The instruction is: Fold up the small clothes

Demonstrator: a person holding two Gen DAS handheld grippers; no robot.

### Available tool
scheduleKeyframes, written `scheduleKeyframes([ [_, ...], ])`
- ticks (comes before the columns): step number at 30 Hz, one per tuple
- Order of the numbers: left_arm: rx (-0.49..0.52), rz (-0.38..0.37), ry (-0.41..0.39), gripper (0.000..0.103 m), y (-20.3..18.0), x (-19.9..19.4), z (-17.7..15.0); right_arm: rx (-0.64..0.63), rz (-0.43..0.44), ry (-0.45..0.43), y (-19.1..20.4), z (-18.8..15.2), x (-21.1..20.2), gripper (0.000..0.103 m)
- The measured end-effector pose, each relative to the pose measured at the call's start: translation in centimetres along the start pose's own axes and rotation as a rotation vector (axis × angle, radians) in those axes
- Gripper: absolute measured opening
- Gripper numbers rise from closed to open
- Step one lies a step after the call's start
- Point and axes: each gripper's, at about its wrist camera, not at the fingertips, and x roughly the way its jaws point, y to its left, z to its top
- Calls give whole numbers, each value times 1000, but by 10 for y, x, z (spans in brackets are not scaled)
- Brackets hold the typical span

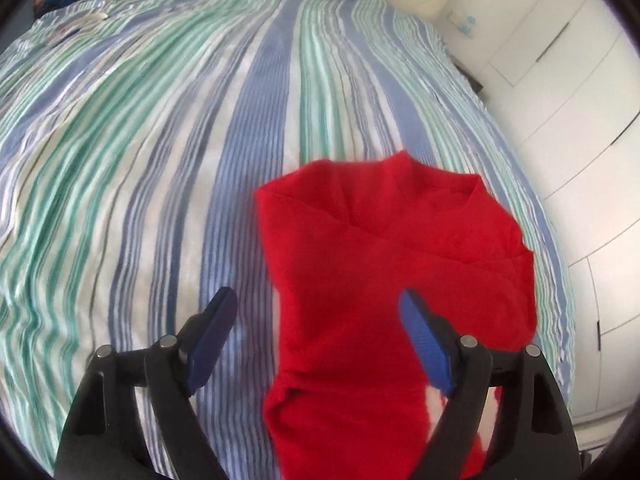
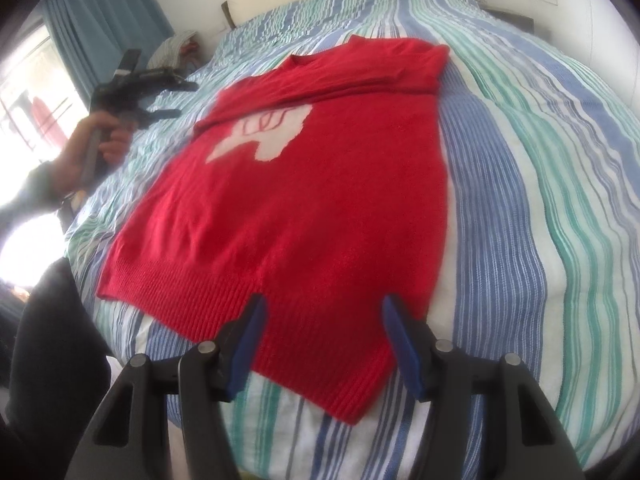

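Red sweater [image 2: 304, 200] lies flat on the striped bedspread [image 2: 540, 200], sleeves folded across the chest, white motif [image 2: 264, 136] partly covered. Right gripper [image 2: 320, 316] hovers over the ribbed hem, jaws apart, holding nothing. Left gripper [image 1: 316, 308] is above the sweater's folded upper part, jaws apart, empty; in the right wrist view a hand [image 2: 96, 148] holds it off the sweater's left side.

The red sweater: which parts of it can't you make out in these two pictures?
- White design in right wrist view: upper part covered by a folded-over sleeve.
- Red sweater in left wrist view: near end cut off by the bottom edge, partly behind the open left claw.
- Knit texture: blurred in both views.
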Motion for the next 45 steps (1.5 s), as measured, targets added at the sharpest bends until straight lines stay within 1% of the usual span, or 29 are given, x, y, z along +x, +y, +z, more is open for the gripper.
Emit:
scheduleKeyframes([
  [1,10,30,30,49,-3,14,3,-3,-3,0,0,0,0,60],
  [2,43,128,46,18,-7,26,3,-3,-5,0,0,0,0,60],
  [3,73,238,55,13,-6,36,3,-1,-7,0,0,1,0,59],
  [4,68,300,38,10,-1,40,0,2,-9,-2,-1,1,-1,60],
  [5,36,291,28,11,6,40,-2,7,-9,-3,-1,1,-1,59],
  [6,7,273,17,13,9,37,-3,11,-8,-4,-2,1,-1,59],
  [8,0,258,-4,21,5,28,-6,17,-5,-6,-4,1,-2,59],
  [9,14,259,-24,36,2,19,-9,19,-3,-7,-5,1,-3,59],
  [10,26,259,-55,58,-1,8,-12,21,-1,-7,-5,1,-3,59],
  [11,38,251,-91,68,-4,-5,-18,23,1,-9,-6,1,-3,59],
  [12,58,237,-124,81,-8,-16,-26,24,3,-11,-6,2,-3,59],
  [13,87,223,-143,84,-13,-23,-34,25,4,-13,-7,2,-3,59],
  [15,141,240,-107,81,-16,-17,-45,29,5,-15,-7,2,-4,59],
  [16,155,286,-66,71,-13,-4,-50,29,5,-15,-7,2,-3,59],
  [17,146,341,-13,63,-5,9,-53,28,4,-15,-6,2,-3,59],
  [18,104,332,27,62,9,19,-57,27,2,-15,-6,2,-3,59],
  [19,50,285,-1,65,22,13,-57,24,0,-15,-5,2,-3,59],
  [21,-8,276,-27,71,29,1,-60,15,-8,-19,-3,1,-6,59],
  [24,17,277,-35,72,22,-17,-69,7,-31,-41,-1,-1,-15,59],
  [26,38,255,-37,73,17,-34,-83,10,-43,-58,-3,1,-20,59],
  [29,90,214,-28,81,4,-61,-117,17,-58,-79,-7,6,-25,59],
  [31,122,194,-7,90,-5,-69,-143,8,-59,-80,-7,8,-26,59],
  [33,142,207,53,91,-12,-66,-173,0,-60,-55,-6,7,-21,59],
  [35,149,226,98,90,-13,-65,-201,2,-75,1,-6,5,-10,60],
  [37,139,218,71,90,-17,-75,-215,1,-106,48,-8,1,-3,59],
  [38,127,202,47,90,-17,-83,-216,5,-106,48,-10,0,-4,59],
  [41,86,182,-49,95,-14,-100,-207,6,-134,-14,-15,7,-21,59],
  [42,79,190,-82,97,-11,-103,-201,-10,-160,-39,-18,13,-26,60],
  [45,36,242,-131,97,5,-97,-185,-27,-232,-81,-36,36,-33,62],
])
